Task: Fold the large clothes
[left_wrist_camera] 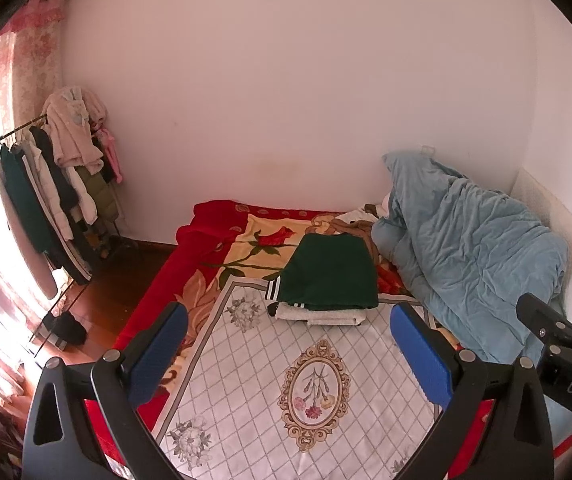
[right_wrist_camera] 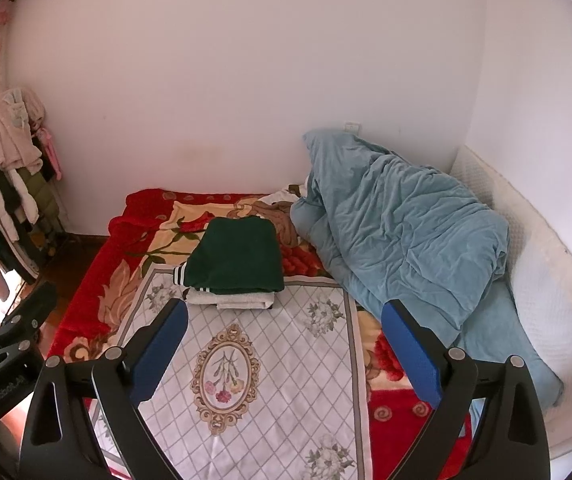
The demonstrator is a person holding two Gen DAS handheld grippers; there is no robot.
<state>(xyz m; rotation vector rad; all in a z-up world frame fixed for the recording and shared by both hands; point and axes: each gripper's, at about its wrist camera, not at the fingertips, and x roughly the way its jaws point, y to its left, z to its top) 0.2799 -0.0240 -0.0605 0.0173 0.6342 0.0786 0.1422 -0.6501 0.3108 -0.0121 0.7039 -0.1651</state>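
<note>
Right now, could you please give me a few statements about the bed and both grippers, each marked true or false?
1. The green garment lies folded on top of a white folded item. True.
2. The left gripper is clamped on the green garment. False: its jaws stand open and empty, above the white patterned sheet.
3. The blue duvet is heaped at the right side of the bed. True.
4. The right gripper holds the duvet. False: it is open and holds nothing.
5. The clothes rack is bare. False: garments hang on it.
</note>
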